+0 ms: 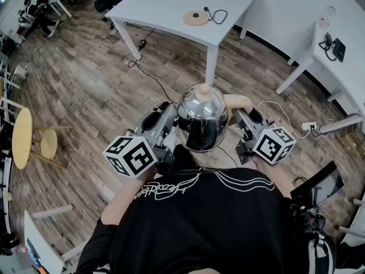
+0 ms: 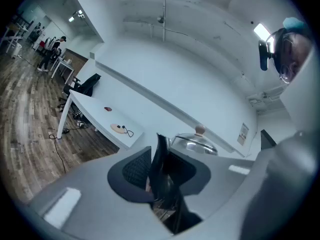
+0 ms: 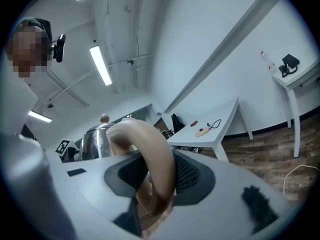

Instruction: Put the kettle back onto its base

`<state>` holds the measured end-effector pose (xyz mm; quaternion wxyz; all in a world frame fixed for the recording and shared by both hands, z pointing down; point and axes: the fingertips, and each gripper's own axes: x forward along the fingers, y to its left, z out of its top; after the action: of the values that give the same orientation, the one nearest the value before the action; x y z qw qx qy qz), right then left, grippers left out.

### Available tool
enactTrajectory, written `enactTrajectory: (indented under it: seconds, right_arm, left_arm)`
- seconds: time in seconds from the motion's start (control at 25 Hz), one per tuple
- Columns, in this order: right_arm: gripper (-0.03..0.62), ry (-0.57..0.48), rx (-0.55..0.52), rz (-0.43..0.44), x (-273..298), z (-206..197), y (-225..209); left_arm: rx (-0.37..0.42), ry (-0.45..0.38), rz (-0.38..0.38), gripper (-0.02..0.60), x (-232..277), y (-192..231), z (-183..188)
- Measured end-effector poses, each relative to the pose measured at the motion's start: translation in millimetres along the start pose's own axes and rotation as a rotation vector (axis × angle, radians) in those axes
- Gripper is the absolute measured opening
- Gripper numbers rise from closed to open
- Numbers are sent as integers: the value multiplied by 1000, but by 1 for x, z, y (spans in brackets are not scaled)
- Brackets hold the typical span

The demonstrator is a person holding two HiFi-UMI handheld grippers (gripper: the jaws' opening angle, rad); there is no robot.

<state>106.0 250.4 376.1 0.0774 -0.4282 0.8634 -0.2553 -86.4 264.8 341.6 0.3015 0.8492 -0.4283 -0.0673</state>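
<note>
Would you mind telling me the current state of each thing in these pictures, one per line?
Kettle: lid on, carried in the air.
Kettle base: empty, lying on the white table.
Left gripper: shut on the kettle's spout.
Right gripper: shut on the kettle's handle.

Nothing here reads clearly from where I stand. The black shirt [image 1: 194, 210] carries a line of white script across its back, but the letters are too looped to make out. A small paper notice [image 2: 243, 132] hangs on the far wall, its print too tiny to read.
</note>
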Motion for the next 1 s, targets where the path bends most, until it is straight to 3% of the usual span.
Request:
enactTrajectory:
  seconds: [0.36, 0.56, 0.76, 1.0]
  right_arm:
    - [140, -36, -6, -52, 173, 36, -33]
    - [140, -44, -16, -91, 237, 50, -39]
    - [140, -59, -20, -160, 263, 63, -56]
    - [140, -71, -5, -217, 265, 71, -92]
  left_arm:
    - [10, 16, -58, 84, 90, 131, 106]
    - [20, 35, -105, 83, 131, 183, 153]
    - [2, 68, -153, 83, 166, 205, 169]
    - [-17, 107, -178, 83, 207, 209, 163]
